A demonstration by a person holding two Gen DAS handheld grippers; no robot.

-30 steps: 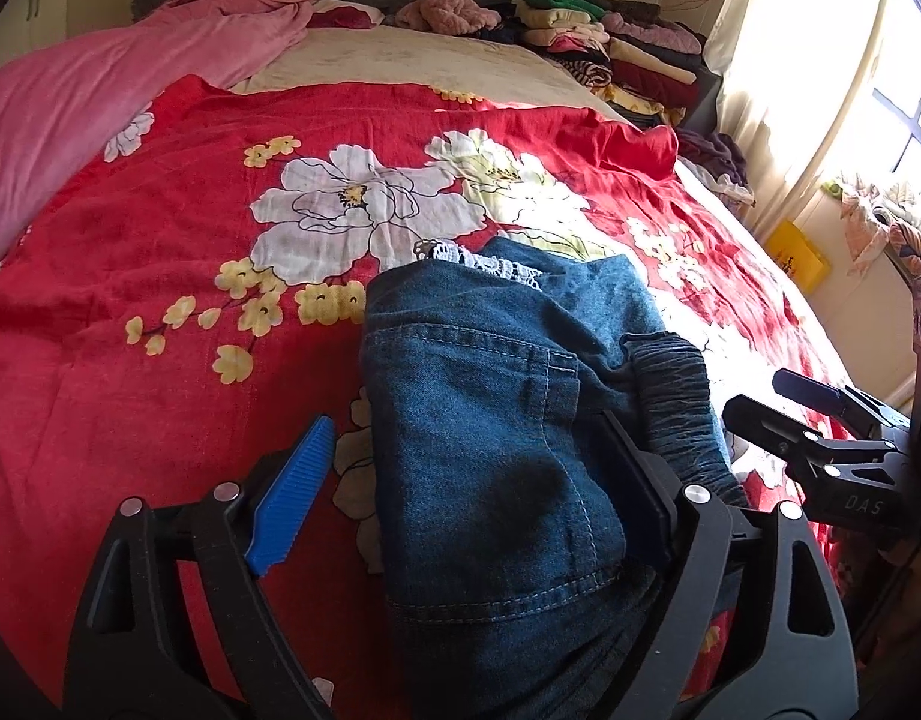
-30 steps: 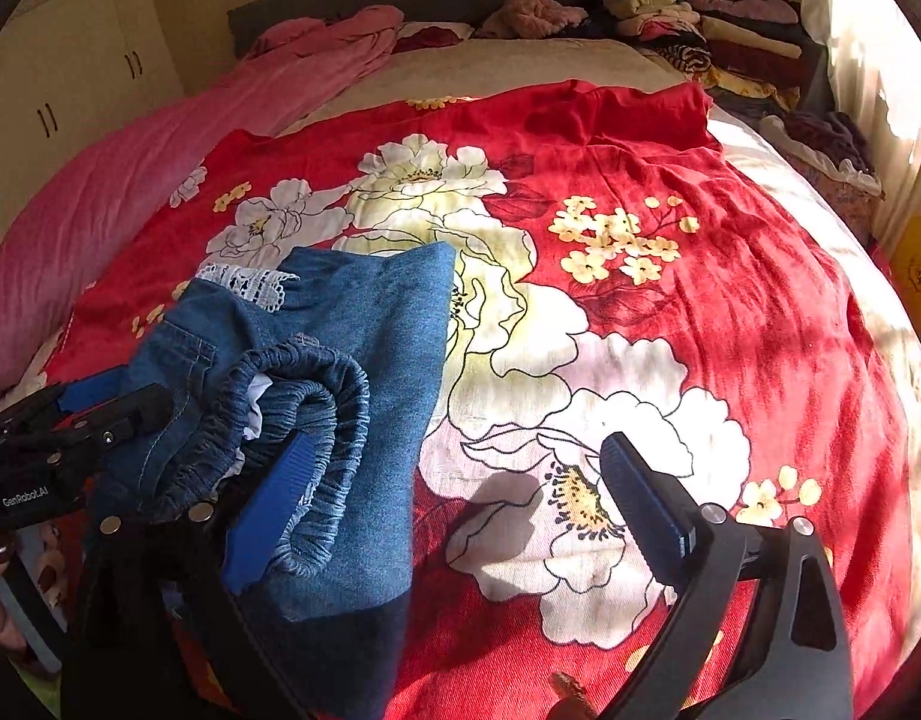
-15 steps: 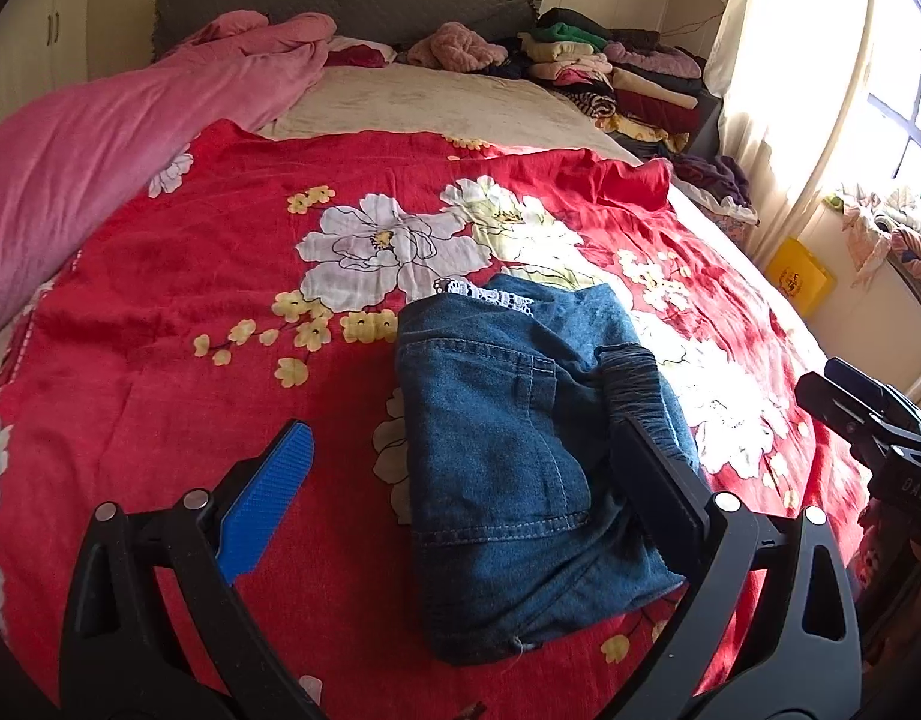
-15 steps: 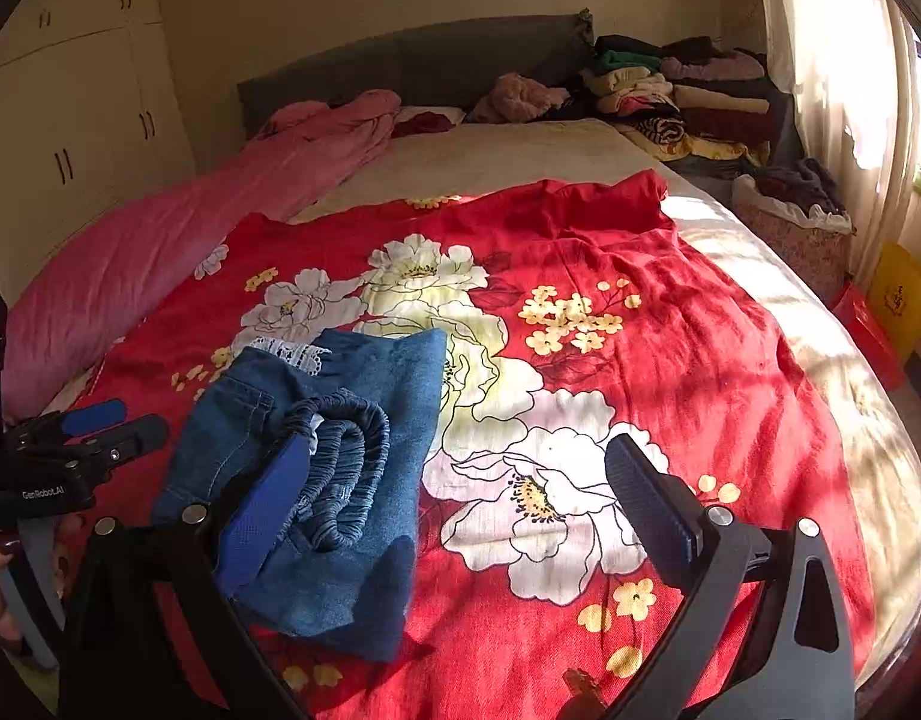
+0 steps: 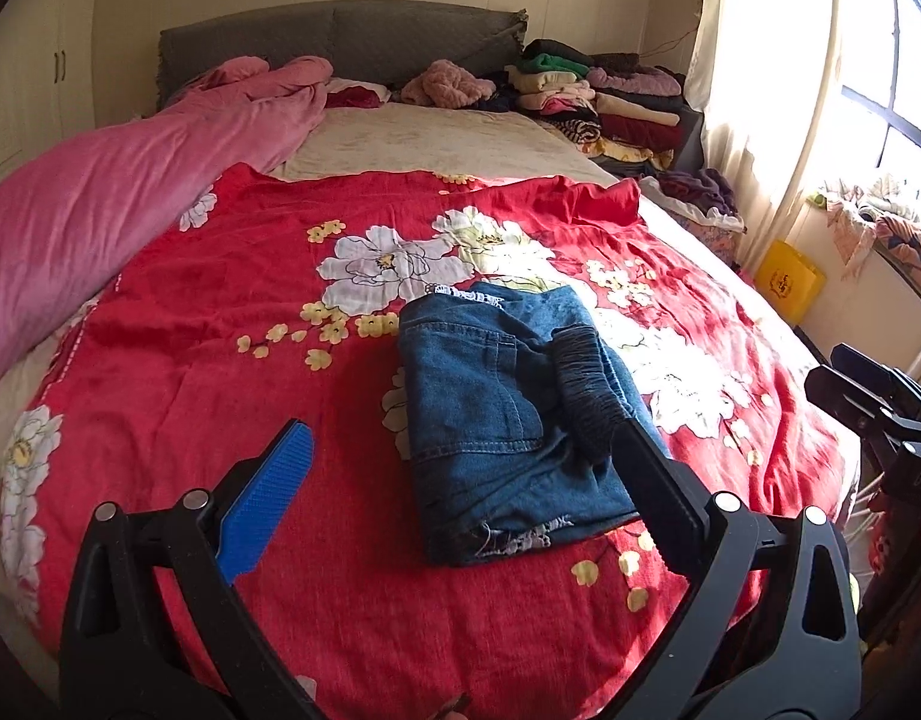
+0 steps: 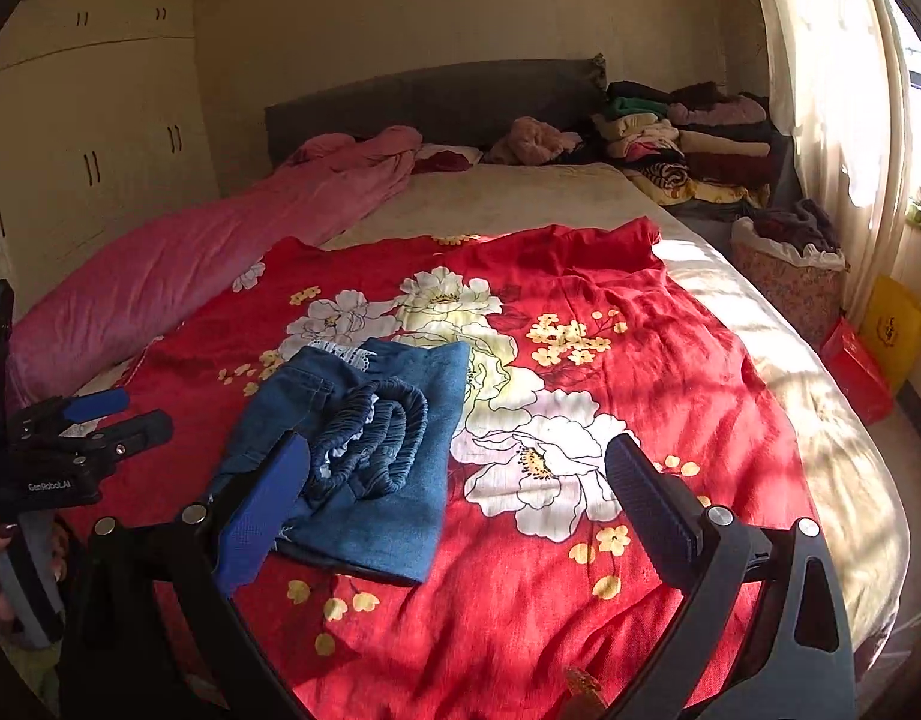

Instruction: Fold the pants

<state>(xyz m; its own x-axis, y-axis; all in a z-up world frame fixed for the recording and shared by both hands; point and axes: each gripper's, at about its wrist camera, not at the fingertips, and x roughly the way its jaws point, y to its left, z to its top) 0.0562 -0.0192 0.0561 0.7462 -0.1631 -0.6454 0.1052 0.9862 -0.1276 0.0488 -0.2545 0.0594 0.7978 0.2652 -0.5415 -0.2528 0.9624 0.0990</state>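
Observation:
The blue denim pants (image 5: 508,414) lie folded in a compact rectangle on the red floral blanket (image 5: 220,330), elastic waistband on top at the right. They also show in the right wrist view (image 6: 364,450). My left gripper (image 5: 460,468) is open and empty, held back above the pants' near edge. My right gripper (image 6: 460,480) is open and empty, to the right of the pants. Each gripper shows in the other's view: the right one (image 5: 880,402) at the right edge, the left one (image 6: 94,426) at the left edge.
A pink duvet (image 5: 130,180) lies along the bed's left side. Stacks of folded clothes (image 5: 598,102) sit by the grey headboard. A laundry basket (image 6: 784,276) and a yellow bag (image 5: 787,288) stand beside the bed near the window. A wardrobe (image 6: 100,138) is at left.
Both grippers have pulled back and up from the pants, which now lie free on the blanket. The left gripper, earlier astride the denim, is clear of it.

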